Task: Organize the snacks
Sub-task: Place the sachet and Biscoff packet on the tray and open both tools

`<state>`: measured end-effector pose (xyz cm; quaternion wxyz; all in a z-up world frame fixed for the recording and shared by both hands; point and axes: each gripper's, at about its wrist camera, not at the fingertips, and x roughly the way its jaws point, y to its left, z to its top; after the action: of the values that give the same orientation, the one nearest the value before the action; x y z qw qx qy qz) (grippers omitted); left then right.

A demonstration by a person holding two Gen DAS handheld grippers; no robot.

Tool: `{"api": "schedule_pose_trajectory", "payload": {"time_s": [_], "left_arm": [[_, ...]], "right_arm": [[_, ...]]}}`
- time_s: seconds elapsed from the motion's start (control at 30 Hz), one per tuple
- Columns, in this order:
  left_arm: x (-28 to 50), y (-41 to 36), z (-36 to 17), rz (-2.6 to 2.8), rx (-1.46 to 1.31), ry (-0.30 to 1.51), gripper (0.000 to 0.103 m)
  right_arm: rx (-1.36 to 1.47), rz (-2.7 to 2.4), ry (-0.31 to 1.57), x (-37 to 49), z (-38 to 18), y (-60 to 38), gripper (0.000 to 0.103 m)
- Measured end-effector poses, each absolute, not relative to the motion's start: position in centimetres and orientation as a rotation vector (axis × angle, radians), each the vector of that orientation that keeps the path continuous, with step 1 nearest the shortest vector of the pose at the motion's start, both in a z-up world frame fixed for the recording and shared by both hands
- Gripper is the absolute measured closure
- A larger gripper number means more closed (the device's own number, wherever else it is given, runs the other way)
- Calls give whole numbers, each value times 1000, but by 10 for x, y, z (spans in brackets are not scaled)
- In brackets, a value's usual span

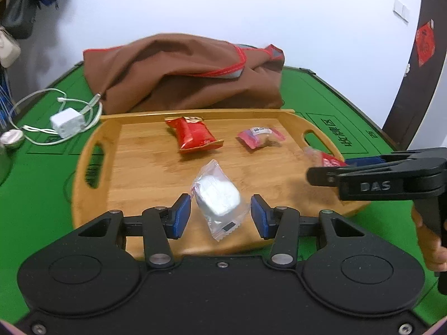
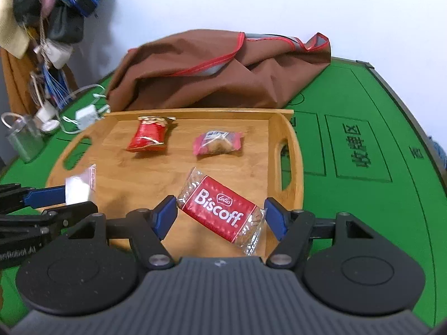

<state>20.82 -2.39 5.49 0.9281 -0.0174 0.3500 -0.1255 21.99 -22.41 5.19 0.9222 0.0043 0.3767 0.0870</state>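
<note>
A wooden tray [image 1: 139, 167] [image 2: 139, 173] lies on the green table. On its far part rest a red snack bag [image 1: 195, 136] [image 2: 148, 136] and a pink wrapped pastry [image 1: 261, 136] [image 2: 218, 142]. My left gripper [image 1: 220, 215] [image 2: 78, 198] is shut on a silvery white packet [image 1: 216, 198] [image 2: 79, 184], held over the tray's near left part. My right gripper [image 2: 220, 215] [image 1: 321, 167] is shut on a red Biscoff biscuit packet [image 2: 220, 209] [image 1: 327, 162], which sits slantwise between the blue pads above the tray's near right corner.
A brown cloth bag [image 1: 181, 75] [image 2: 218, 69] with red trim lies behind the tray. A white charger [image 1: 67, 121] [image 2: 85, 115] and its cable sit to the tray's left, near a clear container [image 2: 22, 139]. Green felt [image 2: 349, 209] stretches to the right, with a raised table edge.
</note>
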Motion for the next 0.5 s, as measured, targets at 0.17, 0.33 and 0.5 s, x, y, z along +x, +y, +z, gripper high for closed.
{"api": "schedule_pose_trajectory", "payload": {"time_s": [0.17,0.33,0.5], "left_arm": [[239,-34,45,-243,-31,746,58],[263,-39,34,-225,-50,763,58],[280,-40,23,-224,-81,792,58]], "right_arm": [[5,170,829,256,43,-218,33],[3,149,846,280,33,-216,33],[3,142,850,292,27,-212,33]]}}
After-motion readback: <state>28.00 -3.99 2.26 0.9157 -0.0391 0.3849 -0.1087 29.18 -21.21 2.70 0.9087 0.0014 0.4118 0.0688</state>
